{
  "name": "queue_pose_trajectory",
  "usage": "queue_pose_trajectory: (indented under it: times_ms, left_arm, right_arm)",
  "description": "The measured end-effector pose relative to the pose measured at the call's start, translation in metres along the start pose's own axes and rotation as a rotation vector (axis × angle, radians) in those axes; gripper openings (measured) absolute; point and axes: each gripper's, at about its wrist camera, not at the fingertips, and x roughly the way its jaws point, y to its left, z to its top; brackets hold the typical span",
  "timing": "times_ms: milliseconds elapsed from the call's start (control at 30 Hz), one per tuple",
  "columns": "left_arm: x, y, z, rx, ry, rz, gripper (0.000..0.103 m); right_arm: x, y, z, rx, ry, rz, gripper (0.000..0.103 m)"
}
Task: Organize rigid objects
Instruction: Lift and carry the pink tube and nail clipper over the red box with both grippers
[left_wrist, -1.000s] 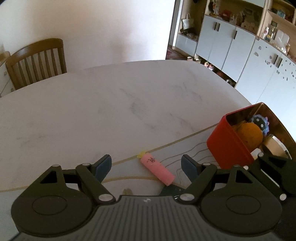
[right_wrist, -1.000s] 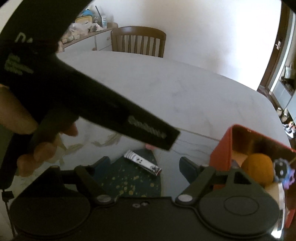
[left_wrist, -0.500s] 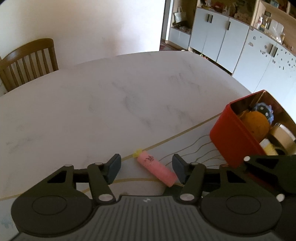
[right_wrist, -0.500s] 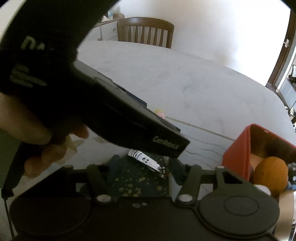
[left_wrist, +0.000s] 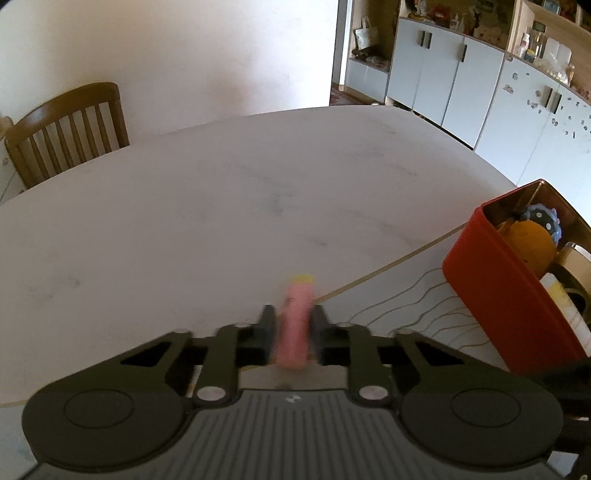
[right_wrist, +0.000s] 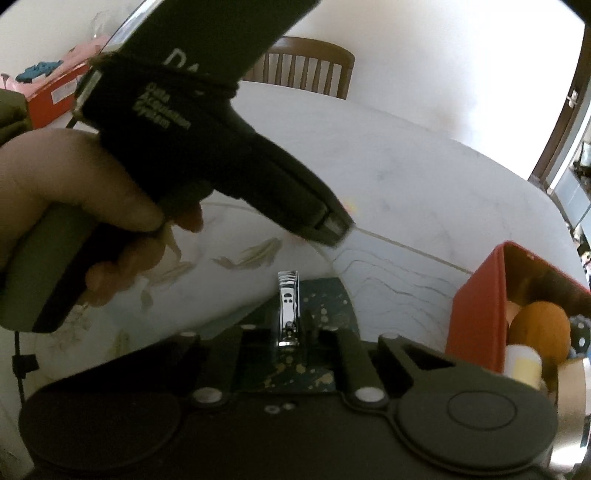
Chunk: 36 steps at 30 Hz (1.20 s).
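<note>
Our left gripper (left_wrist: 292, 332) is clamped on the pink tube (left_wrist: 295, 325), whose yellow cap points away from us along the line of the fingers. The pads press its two flanks, so the tube sits lengthwise between them and should not roll out when we lift. Our right gripper (right_wrist: 295, 334) is pinched narrow on the nail clipper (right_wrist: 289, 308), again taken across its thin width with the shiny lever running forward. That seems the only sensible hold on so flat a piece of metal. Whether either object has left the surface yet, we cannot tell.

Both things lie at the near edge of the bench (left_wrist: 221, 206), the clipper over a dark, gold-speckled patch (right_wrist: 325, 306) of the cover. Off to our right stands the red tin (left_wrist: 509, 291), open at the top and already holding an orange ball (right_wrist: 541, 325), a blue studded toy (left_wrist: 545, 221) and a roll of tape (left_wrist: 572, 258). We judge it to be the place where the tube and the clipper belong, so the next move would call for a lift and a short carry to the right. From the right wrist view, the left hand (right_wrist: 74, 206) on its grey handle fills much of the foreground.

The bench is a wide, pale marble-look oval with a thin gold line and wavy drawn strokes near us. A wooden chair (left_wrist: 66, 133) stands at its far side against a plain white wall, and pale cabinets (left_wrist: 461, 77) with cluttered shelves run along the right of the room.
</note>
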Motion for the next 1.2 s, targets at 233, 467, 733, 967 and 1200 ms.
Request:
queue_pose_trajectory:
  times_ms: [233, 467, 733, 967, 1200]
  left_arm:
    - [-0.007, 0.006, -0.004, -0.019, 0.000, 0.004, 0.015]
    - [-0.024, 0.011, -0.021, -0.053, 0.010, 0.001, 0.015]
    - [-0.048, 0.006, -0.042, -0.080, 0.020, -0.005, 0.015]
    - [-0.072, -0.005, -0.055, -0.091, 0.014, -0.024, 0.015]
    - [-0.104, -0.020, -0.057, -0.103, -0.013, -0.051, 0.015]
  right_arm:
    - [-0.001, -0.010, -0.011, 0.054, 0.006, -0.023, 0.010]
    - [-0.014, -0.017, -0.023, 0.150, 0.005, -0.035, 0.010]
    - [-0.049, -0.018, -0.035, 0.256, -0.011, -0.026, 0.010]
    - [-0.078, -0.017, -0.047, 0.299, -0.052, -0.027, 0.010]
    - [-0.113, -0.023, -0.053, 0.337, -0.109, -0.041, 0.010]
